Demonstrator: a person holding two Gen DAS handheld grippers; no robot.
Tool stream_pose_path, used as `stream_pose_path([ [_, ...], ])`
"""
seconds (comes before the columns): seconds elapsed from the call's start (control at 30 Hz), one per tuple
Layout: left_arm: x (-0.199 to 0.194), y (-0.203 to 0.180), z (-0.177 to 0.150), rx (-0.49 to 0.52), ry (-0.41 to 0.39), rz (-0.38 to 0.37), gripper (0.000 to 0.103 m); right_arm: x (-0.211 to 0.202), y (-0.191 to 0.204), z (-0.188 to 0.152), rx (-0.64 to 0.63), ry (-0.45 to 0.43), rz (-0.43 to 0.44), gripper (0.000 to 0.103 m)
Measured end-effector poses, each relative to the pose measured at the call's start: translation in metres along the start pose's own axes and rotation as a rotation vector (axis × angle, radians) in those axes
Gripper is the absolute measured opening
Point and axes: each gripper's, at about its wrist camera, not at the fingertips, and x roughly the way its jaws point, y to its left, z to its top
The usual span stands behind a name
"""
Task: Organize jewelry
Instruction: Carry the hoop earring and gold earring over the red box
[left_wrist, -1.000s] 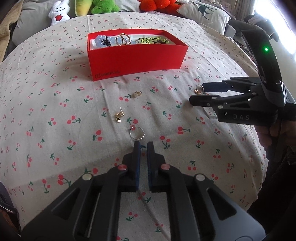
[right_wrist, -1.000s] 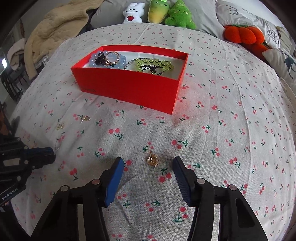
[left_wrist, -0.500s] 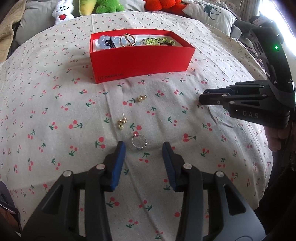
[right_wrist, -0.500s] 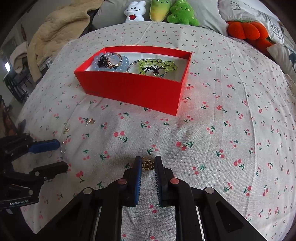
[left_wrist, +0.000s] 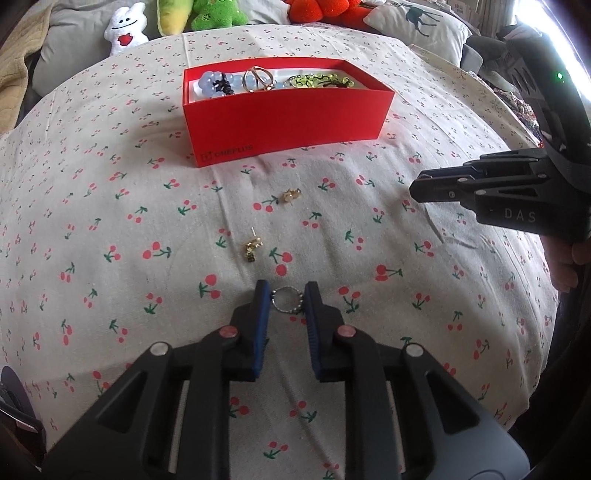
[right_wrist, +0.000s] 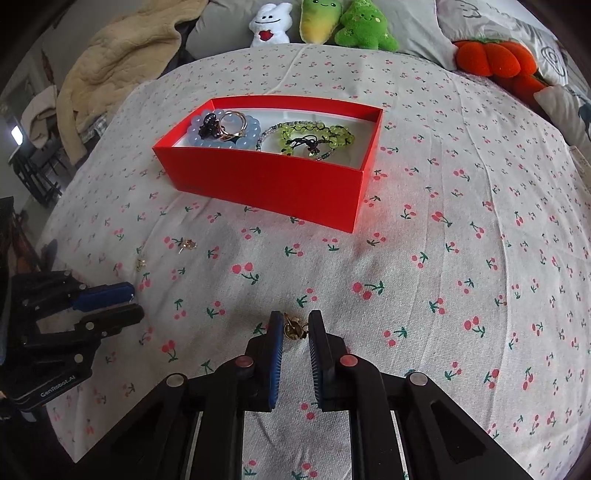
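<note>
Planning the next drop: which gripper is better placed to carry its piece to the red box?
Right. The right gripper is shut on the gold earring; the left gripper only brackets the beaded ring, grip unclear.

"ONEPLUS" was printed on the red box (left_wrist: 288, 114) front wall, at 7 o'clock; "DAS" stood on the right gripper (left_wrist: 415, 190) body; "GenRobot.AI" on the left gripper (right_wrist: 135, 304) body.

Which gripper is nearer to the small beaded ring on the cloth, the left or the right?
Left. The left gripper has the beaded ring between its fingertips, while the right gripper is off to the right around a gold earring.
</note>
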Motion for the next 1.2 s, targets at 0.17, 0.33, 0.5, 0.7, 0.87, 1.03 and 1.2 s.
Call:
stream_pose_path([
  [0.17,-0.004,0.001,-0.003,0.006,-0.006,-0.006,0.020,-0.003,0.001,0.001,0.003,-0.006,0.003,0.014],
  [0.33,-0.009,0.004,-0.004,-0.003,-0.008,-0.023,0.020,-0.008,0.005,0.001,0.005,-0.008,0.017,0.014],
  [0.5,-0.014,0.010,-0.006,-0.018,-0.009,-0.026,0.020,-0.013,0.011,0.004,0.002,-0.007,0.029,0.014],
  [0.7,-0.020,0.018,-0.002,-0.046,-0.008,-0.012,0.020,-0.018,0.014,0.008,0.026,0.005,0.037,0.014],
  [0.87,-0.029,0.025,0.012,-0.077,-0.030,-0.009,0.020,-0.026,0.013,0.017,0.053,-0.008,0.041,0.014],
  [1.03,-0.039,0.029,0.033,-0.103,-0.069,-0.014,0.020,-0.039,0.011,0.033,0.085,-0.048,0.052,0.014],
  [1.2,-0.043,0.033,0.056,-0.123,-0.098,-0.013,0.020,-0.046,0.008,0.049,0.120,-0.076,0.063,0.014],
])
